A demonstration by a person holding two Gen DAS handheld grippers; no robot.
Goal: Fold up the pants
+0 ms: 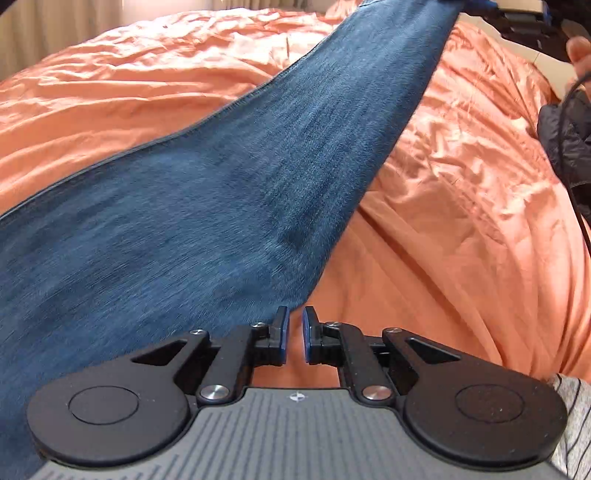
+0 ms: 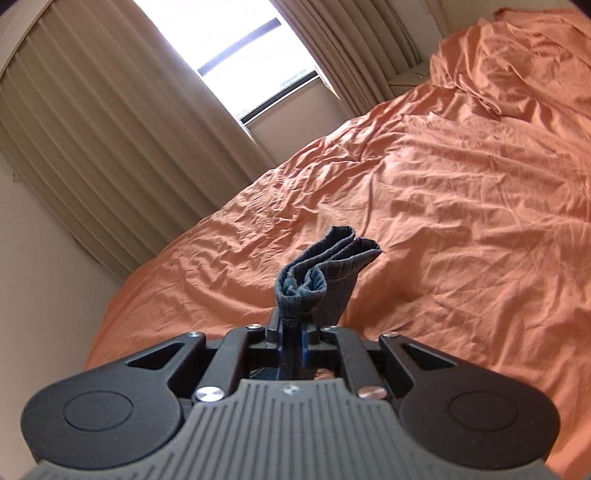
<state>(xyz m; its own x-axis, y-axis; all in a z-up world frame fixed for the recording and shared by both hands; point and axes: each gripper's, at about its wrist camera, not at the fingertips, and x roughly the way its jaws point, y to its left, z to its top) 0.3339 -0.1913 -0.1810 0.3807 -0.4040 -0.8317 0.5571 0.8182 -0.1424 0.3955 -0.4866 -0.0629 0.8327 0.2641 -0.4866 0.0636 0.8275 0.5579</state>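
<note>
The blue denim pants (image 1: 221, 192) stretch taut from the lower left of the left wrist view up to the top right, lifted over the orange bed. My right gripper (image 2: 293, 332) is shut on the bunched hem end of the pants (image 2: 325, 269), which sticks up between the fingers; that gripper also shows far off in the left wrist view (image 1: 517, 18). My left gripper (image 1: 294, 334) sits beside the pants' right edge with a narrow gap between its blue pads (image 1: 282, 332). No cloth is between them.
A wrinkled orange bedsheet (image 2: 443, 192) covers the bed. Beige curtains (image 2: 92, 129) and a bright window (image 2: 229, 48) stand behind it. A person's hand and dark sleeve (image 1: 565, 122) are at the right edge of the left wrist view.
</note>
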